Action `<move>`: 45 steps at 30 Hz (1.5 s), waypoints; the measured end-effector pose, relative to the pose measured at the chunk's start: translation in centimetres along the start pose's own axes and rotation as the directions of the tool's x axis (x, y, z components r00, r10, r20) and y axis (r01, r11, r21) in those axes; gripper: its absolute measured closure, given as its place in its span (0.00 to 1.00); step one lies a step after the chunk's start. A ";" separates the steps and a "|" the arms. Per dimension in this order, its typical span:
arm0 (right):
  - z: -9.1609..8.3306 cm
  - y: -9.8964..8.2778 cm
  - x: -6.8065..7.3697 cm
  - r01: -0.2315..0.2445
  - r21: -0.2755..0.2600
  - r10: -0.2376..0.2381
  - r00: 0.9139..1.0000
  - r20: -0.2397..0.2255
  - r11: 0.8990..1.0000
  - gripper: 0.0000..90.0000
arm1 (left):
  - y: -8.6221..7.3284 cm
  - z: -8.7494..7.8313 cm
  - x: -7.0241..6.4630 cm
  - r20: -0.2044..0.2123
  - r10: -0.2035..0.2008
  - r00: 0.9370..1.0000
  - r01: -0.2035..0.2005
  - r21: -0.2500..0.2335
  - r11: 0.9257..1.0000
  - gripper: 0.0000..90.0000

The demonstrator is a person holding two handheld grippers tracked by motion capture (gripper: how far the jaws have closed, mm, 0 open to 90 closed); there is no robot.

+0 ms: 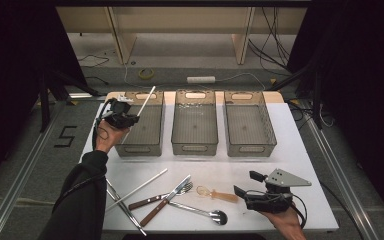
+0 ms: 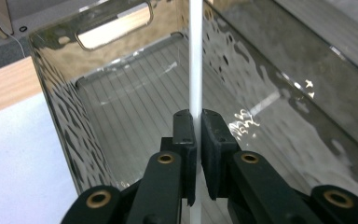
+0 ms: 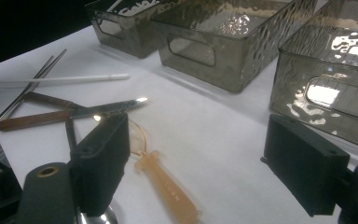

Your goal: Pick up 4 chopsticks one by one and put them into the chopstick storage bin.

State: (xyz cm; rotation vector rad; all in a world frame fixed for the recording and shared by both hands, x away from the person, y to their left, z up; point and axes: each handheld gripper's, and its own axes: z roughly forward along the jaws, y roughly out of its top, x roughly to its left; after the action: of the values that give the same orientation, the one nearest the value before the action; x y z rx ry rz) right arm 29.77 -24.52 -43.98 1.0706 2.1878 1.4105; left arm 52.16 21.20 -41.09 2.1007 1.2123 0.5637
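Our left gripper [image 1: 130,118] was clamped on a white stick [image 1: 146,100], its pads [image 2: 185,127] pressed against it from both sides. We held it over the left bin [image 1: 142,125], the stick slanting up past the far rim; in the left gripper view it ran straight up between the jaws with the bin's ribbed floor behind.

Our right gripper [image 1: 245,184] hovered low at the near right of the bench [image 1: 300,150] with jaws wide and nothing between them. Just beside its left jaw lay an amber spoon [image 3: 165,179]; faint raised lettering ran along the handle, too blurred for us to read.

The middle bin [image 1: 195,122] and right bin [image 1: 247,124] stood in a row with the left one. A second white stick [image 1: 139,188], a knife [image 1: 165,200], a fork [image 1: 157,198], a metal spoon [image 1: 205,212] and metal chopsticks [image 1: 125,207] lay near the front edge. On the floor to the left a black "5" [image 1: 66,136] was marked.
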 end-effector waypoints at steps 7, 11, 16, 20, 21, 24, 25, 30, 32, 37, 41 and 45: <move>0.0 0.0 0.0 0.002 0.002 -0.002 1.000 -0.001 1.000 0.26 | -0.1 0.2 0.0 -0.014 -0.015 1.000 0.015 0.012 1.000 0.92; 0.0 0.0 0.0 0.000 0.000 0.000 1.000 -0.001 1.000 0.26 | -0.1 0.1 -0.2 -0.018 -0.037 0.999 0.037 -0.001 0.999 0.78; 0.0 0.0 0.0 0.001 0.001 -0.001 1.000 -0.001 1.000 0.26 | -0.3 -0.8 -0.7 0.049 -0.079 0.996 0.078 0.025 0.997 0.59; 0.0 0.0 0.1 0.002 0.002 -0.002 1.000 -0.003 1.000 0.26 | -1.0 -2.1 -1.7 0.087 -0.083 0.993 0.081 0.019 0.997 0.46; 0.0 0.0 0.0 0.002 0.001 -0.002 1.000 -0.003 1.000 0.26 | -1.2 -2.5 -1.9 0.093 -0.068 0.993 0.066 0.025 0.997 0.44; 0.0 0.0 0.1 0.002 0.003 -0.002 1.000 -0.001 1.000 0.26 | -1.6 -3.4 -2.5 0.106 -0.058 0.993 0.054 0.045 0.998 0.40; 0.0 0.0 0.1 0.003 0.002 -0.003 1.000 -0.004 1.000 0.26 | -1.7 -3.8 -2.6 0.100 -0.054 0.994 0.050 0.047 0.998 0.38; -0.1 0.0 0.1 0.007 -0.001 -0.007 1.000 -0.002 1.000 0.26 | -2.3 -5.2 -3.3 0.120 -0.041 0.992 0.034 0.056 0.998 0.33; -0.1 0.0 0.1 0.005 0.001 -0.005 1.000 -0.002 1.000 0.26 | -2.7 -5.6 -3.6 0.132 -0.033 0.991 0.025 0.067 0.997 0.31; -0.1 0.1 0.2 0.011 -0.001 -0.011 1.000 -0.005 1.000 0.26 | -3.5 -6.7 -4.2 0.150 -0.011 0.989 -0.003 0.093 0.996 0.29; -0.1 0.1 0.2 0.010 -0.001 -0.010 1.000 -0.003 1.000 0.26 | -4.2 -7.5 -4.9 0.164 0.017 0.986 -0.038 0.128 0.991 0.28; -0.2 0.1 0.2 0.011 0.000 -0.011 1.000 -0.004 1.000 0.26 | -5.1 -7.8 -6.0 0.177 0.052 0.983 -0.086 0.190 0.978 0.27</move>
State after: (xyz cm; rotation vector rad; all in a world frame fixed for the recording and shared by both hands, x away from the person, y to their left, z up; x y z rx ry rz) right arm 29.55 -24.42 -43.81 1.0552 2.1933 1.4095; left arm 41.27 20.31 -39.50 2.3118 1.1399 0.2951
